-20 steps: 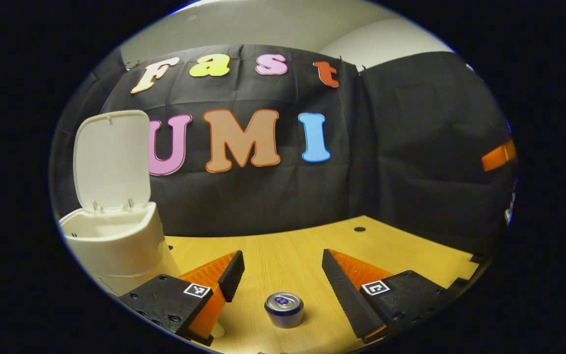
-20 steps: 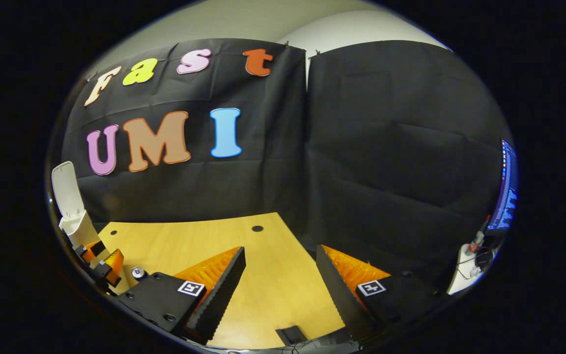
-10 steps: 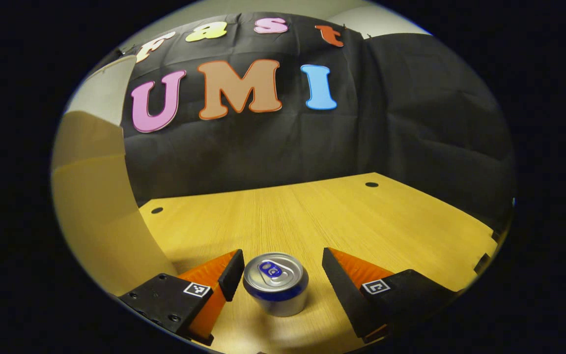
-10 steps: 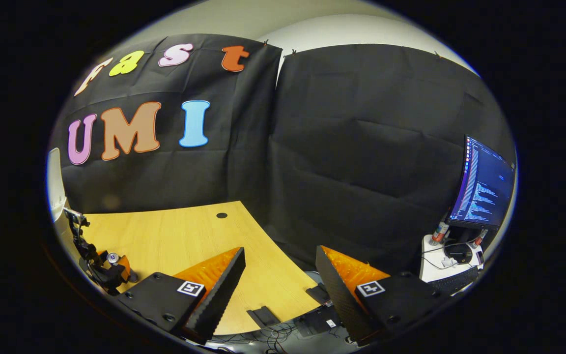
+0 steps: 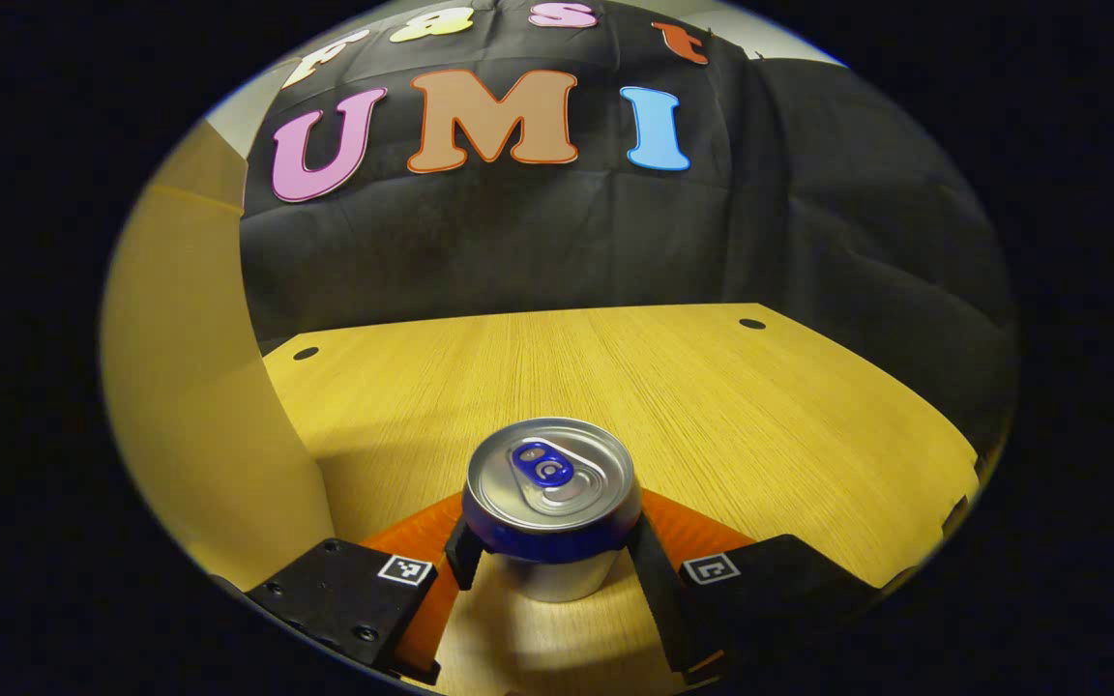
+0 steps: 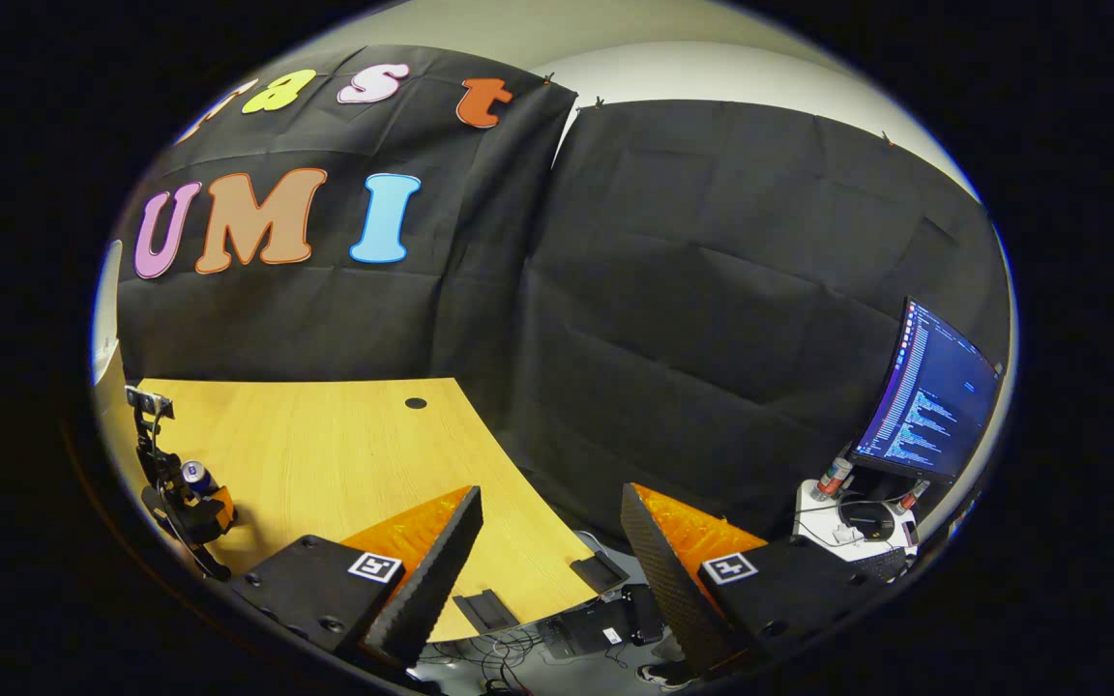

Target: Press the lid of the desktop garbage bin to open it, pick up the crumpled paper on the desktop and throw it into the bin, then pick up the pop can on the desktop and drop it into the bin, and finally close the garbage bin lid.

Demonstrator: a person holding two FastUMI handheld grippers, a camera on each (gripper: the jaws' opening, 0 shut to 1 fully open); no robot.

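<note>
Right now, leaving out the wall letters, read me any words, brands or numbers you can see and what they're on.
Pop can: no words legible on its top or side.
Square markers on the left gripper: coded patterns, no letters.
Monitor: text lines too small to read.

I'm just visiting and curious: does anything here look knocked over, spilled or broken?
Nothing stands out. The pop can stands upright and undented on the wooden desk, held between the left gripper fingers, and no liquid shows around it.
</note>
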